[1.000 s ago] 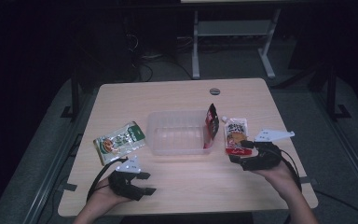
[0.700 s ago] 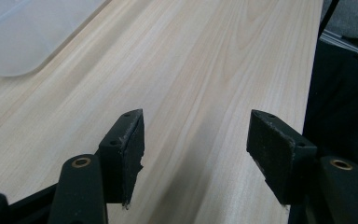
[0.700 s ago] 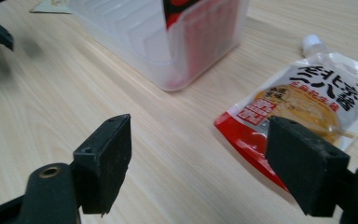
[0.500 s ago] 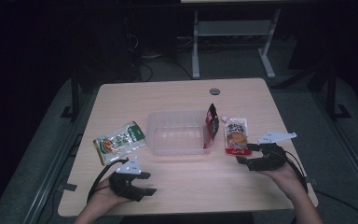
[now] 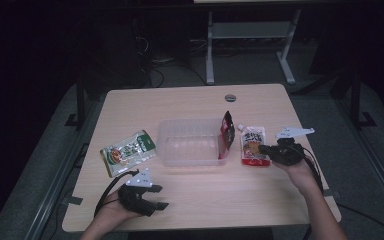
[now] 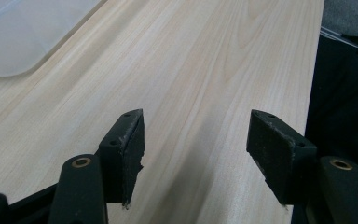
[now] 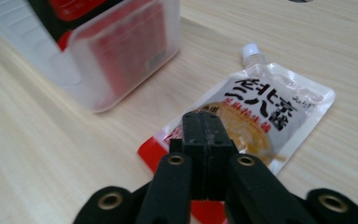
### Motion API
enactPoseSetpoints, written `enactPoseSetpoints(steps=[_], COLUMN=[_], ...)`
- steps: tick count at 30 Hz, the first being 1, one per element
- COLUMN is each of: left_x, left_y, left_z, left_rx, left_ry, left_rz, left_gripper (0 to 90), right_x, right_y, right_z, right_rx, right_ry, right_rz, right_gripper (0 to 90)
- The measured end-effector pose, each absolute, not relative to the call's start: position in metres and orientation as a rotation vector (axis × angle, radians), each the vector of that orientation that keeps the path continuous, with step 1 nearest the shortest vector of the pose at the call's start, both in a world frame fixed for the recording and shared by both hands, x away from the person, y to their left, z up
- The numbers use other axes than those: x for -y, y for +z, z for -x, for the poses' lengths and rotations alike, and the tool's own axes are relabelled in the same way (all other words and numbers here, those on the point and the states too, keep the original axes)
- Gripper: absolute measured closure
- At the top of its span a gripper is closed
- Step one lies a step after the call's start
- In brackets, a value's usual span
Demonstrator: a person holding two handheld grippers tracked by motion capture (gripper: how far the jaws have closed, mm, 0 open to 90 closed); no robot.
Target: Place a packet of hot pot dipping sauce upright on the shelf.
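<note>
At centre right of the high view, the right gripper (image 5: 266, 149) has just clenched over the sauce pouch (image 5: 253, 145) beside the clear tub (image 5: 190, 141). Jaws meet flush, perhaps pinching nothing; lifting could leave the pouch behind. The left gripper (image 5: 161, 197) rests released at lower left.

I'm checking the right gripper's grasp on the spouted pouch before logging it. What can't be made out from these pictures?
- Whether the right gripper pinches the spouted pouch: in the right gripper view its shut jaws cover the pouch's near edge.
- The pouch's lower end: the gripper body hides it.
- The red packet in the clear container: its print is too small in the high view and blurred through the wall in the right gripper view.
</note>
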State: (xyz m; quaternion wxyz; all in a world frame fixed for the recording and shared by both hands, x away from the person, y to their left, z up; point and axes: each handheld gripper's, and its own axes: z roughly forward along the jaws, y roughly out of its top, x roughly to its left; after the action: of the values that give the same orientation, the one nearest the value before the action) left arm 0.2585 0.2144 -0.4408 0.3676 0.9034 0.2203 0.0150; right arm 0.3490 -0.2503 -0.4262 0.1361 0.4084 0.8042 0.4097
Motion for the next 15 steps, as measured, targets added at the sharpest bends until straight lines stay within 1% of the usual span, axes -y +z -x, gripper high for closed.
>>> enactPoseSetpoints(steps=[9,15], left_x=[-0.215,-0.216], left_y=[-0.442,-0.443], left_z=[-0.259,-0.26], left_rx=[-0.583,-0.581], left_ry=[0.037,0.038], left_rz=[-2.313,-2.316], left_gripper=[36.5,36.5], right_x=[0.245,0.236], right_y=[-0.443,-0.456], right_z=[-0.386,-0.4], right_rx=[-2.341,-2.382], right_ry=[1.089,0.975], right_rz=[-1.233,-1.238], right_gripper=[89.9,89.9])
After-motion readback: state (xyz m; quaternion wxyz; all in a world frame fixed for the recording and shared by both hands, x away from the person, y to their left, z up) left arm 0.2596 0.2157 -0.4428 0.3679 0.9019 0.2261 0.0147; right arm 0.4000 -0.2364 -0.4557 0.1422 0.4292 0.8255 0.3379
